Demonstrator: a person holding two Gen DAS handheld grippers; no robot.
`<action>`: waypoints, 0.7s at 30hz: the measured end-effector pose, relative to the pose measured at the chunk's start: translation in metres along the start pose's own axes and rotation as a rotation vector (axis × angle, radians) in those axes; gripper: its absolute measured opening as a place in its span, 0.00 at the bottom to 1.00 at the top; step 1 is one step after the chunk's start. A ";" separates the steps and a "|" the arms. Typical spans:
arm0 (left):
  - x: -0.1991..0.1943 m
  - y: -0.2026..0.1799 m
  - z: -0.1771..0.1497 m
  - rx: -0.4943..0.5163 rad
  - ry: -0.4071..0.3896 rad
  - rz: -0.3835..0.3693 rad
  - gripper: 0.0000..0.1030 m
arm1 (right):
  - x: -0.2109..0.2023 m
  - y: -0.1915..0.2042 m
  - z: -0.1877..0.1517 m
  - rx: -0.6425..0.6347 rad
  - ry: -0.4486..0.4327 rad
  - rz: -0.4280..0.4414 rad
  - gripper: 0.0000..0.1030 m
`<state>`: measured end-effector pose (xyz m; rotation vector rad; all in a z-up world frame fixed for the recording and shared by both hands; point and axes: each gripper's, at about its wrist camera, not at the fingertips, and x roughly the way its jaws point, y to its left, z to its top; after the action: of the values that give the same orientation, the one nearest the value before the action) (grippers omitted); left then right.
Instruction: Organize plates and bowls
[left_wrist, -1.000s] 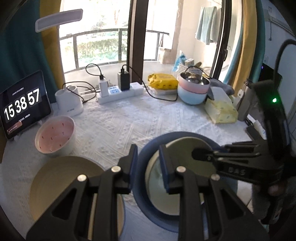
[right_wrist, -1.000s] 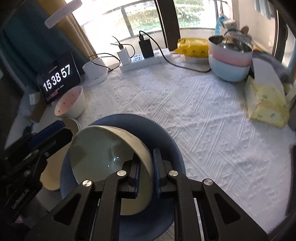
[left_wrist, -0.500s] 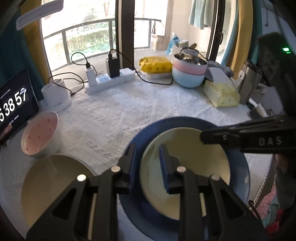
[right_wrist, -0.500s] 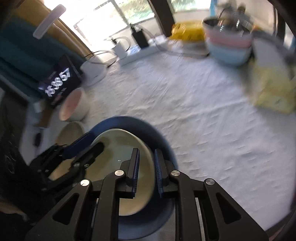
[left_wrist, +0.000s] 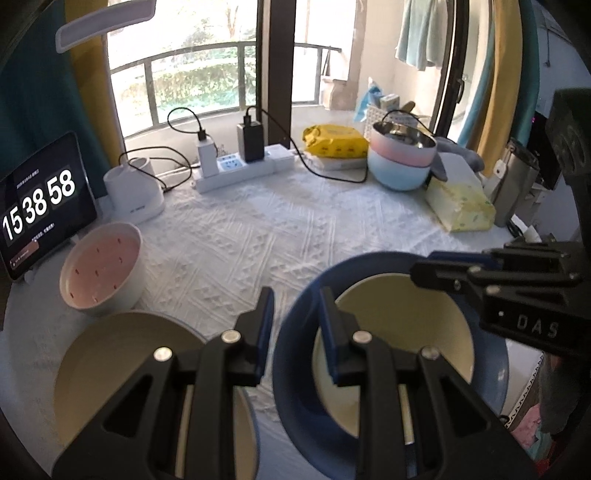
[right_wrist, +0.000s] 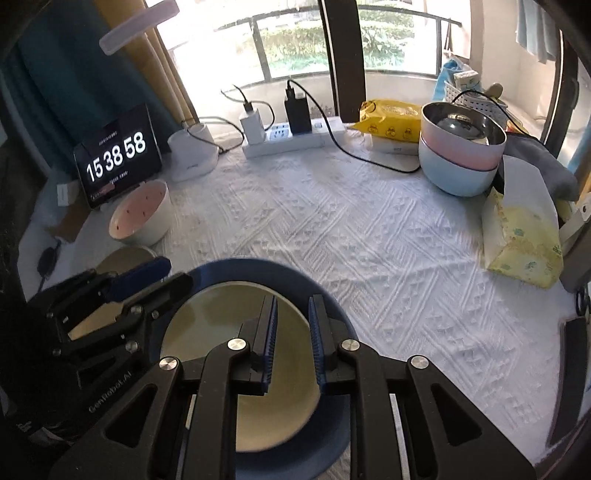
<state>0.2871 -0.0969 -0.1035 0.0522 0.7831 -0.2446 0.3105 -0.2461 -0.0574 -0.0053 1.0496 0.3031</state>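
A cream bowl (left_wrist: 399, 332) lies flat inside a wide blue plate (left_wrist: 295, 373) on the white cloth. My left gripper (left_wrist: 297, 325) straddles the plate's left rim and is shut on it. My right gripper (right_wrist: 291, 332) hovers over the bowl's right side, its jaws slightly apart with nothing pinched; only the bowl's inside (right_wrist: 221, 332) shows between them. In the left wrist view, the right gripper (left_wrist: 424, 267) reaches in from the right at the bowl's far rim. A second cream bowl (left_wrist: 122, 369) sits left of the plate, under my left fingers.
A white bowl with a pink inside (left_wrist: 99, 273) stands at the left by a clock tablet (left_wrist: 37, 206). At the back are a power strip (left_wrist: 240, 170), a yellow pack (left_wrist: 336, 138) and stacked blue, pink and steel bowls (left_wrist: 400, 166). A tissue pack (left_wrist: 458, 206) lies at the right.
The cream bowl was tilted with my right gripper shut on its rim. It now lies flat in the blue plate, and the right jaws have parted off it.
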 end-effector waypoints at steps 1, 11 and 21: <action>0.003 -0.001 -0.001 0.002 0.012 -0.001 0.25 | 0.001 -0.001 0.001 0.004 -0.009 0.002 0.18; 0.006 -0.005 -0.004 0.016 0.010 0.003 0.25 | 0.017 0.000 -0.002 0.004 0.019 0.020 0.18; -0.009 0.002 -0.007 -0.021 -0.006 -0.007 0.26 | 0.008 0.004 -0.003 0.010 0.011 0.008 0.18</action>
<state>0.2768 -0.0918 -0.1026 0.0289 0.7795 -0.2428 0.3108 -0.2410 -0.0648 0.0059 1.0627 0.3060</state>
